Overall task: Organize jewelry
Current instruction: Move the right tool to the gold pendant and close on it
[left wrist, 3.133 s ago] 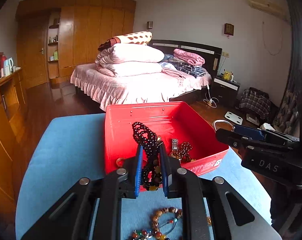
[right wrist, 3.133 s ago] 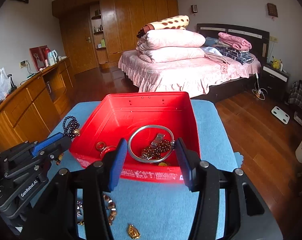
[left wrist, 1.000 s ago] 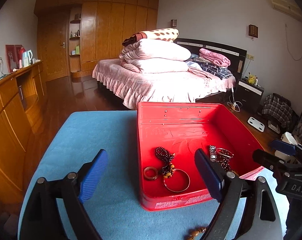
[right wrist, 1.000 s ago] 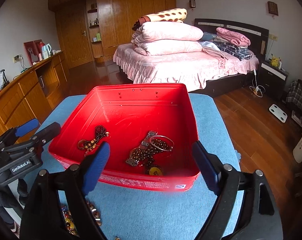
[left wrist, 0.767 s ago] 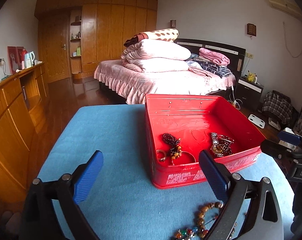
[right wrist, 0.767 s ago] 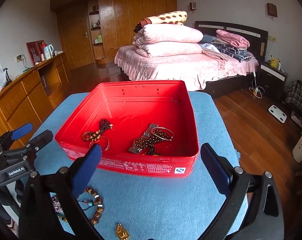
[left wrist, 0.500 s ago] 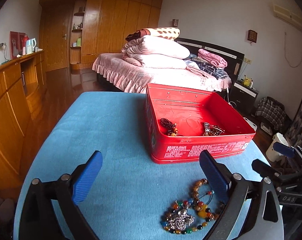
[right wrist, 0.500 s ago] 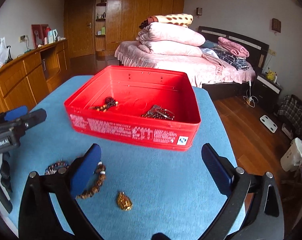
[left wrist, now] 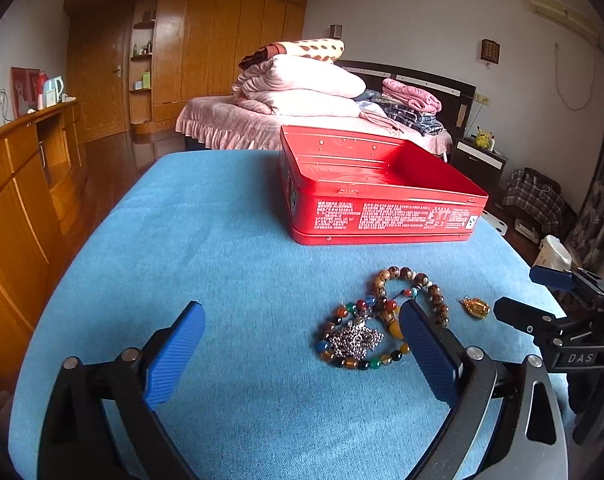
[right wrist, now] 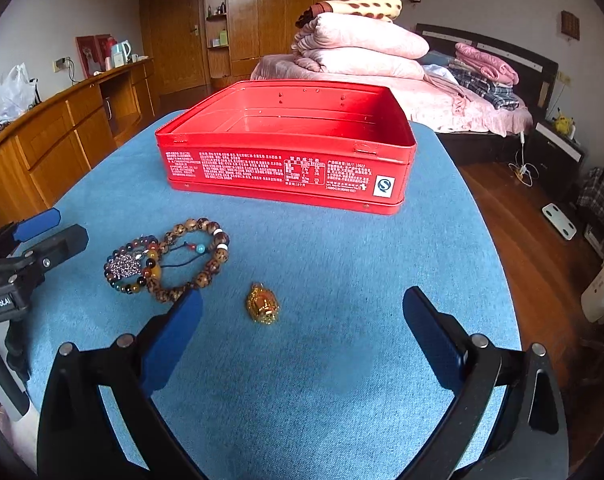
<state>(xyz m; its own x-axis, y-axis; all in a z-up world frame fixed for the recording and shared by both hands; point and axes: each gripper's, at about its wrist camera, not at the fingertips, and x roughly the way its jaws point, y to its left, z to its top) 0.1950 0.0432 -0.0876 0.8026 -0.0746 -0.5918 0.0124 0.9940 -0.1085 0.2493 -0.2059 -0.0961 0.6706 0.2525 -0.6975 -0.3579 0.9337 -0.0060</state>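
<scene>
The surface [right wrist: 342, 272], covered in blue cloth, carries everything. The red tin [right wrist: 289, 168] sits toward its far side, lid off; from this low angle its floor is hidden, so what it already holds cannot be read.

Near the front edge lies the loose jewelry, well apart from the tin. A brown bead bracelet [right wrist: 209, 256] overlaps a multicolored bead bracelet [right wrist: 119, 280], and a silver chain [right wrist: 125, 266] is heaped inside that ring. A gold pendant [right wrist: 263, 305] lies alone, just beside the pile.

The left gripper [left wrist: 297, 344] hangs over the pile with its fingers spread wide and empty; the pile sits nearer the right finger than the middle. The right gripper [right wrist: 302, 328] is likewise spread and empty, the pendant nearer its left finger.

The step looks like the next pickup. It probably goes best if each gripper centers on its target first. The pendant is small and flat, so the fingers likely need to reach the cloth before closing. The tangled pile may lift together or snag; taking one strand at its outer arc seems safer.
</scene>
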